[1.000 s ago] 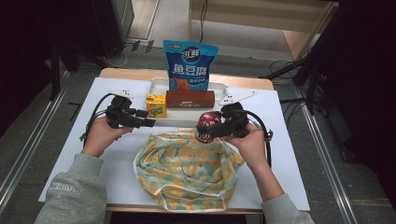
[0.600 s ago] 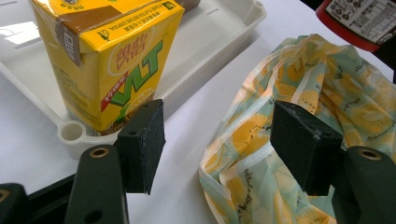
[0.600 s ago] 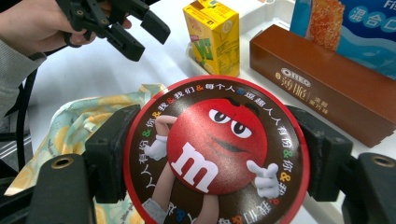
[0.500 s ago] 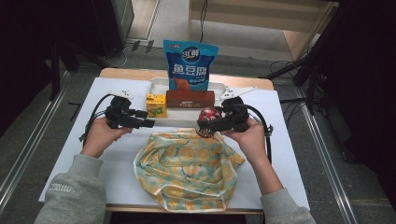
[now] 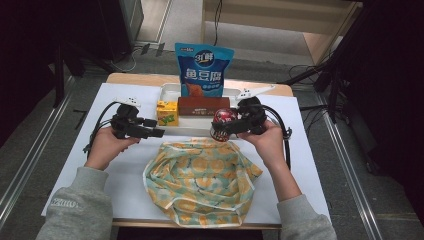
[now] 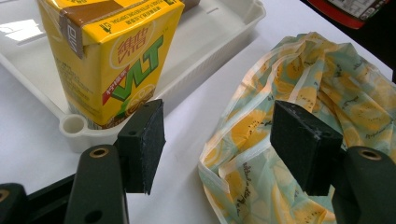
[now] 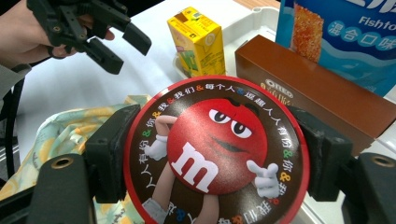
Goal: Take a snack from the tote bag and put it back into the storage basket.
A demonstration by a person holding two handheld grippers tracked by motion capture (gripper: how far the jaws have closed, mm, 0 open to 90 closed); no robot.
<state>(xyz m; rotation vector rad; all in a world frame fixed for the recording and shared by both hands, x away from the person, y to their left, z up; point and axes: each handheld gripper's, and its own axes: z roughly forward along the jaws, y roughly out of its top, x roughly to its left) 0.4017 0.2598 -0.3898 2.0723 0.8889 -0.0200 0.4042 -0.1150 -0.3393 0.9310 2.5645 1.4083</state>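
Centrally in the high view, the right gripper (image 5: 223, 127) had its jaws clamped on the round candy tin (image 7: 215, 149), held just above the patterned cloth bag (image 5: 200, 180). Left of it, the left gripper (image 5: 156, 133) hovered with jaws apart beside the yellow drink carton (image 6: 109, 56).

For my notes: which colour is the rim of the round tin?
Red, around a brown face; the round tin shows best in the right gripper view.

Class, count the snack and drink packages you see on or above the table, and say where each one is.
4. Yellow juice carton at the tray's left end; brown biscuit box mid-tray; blue snack bag behind it; round candy tin in the right gripper. Others may be hidden.
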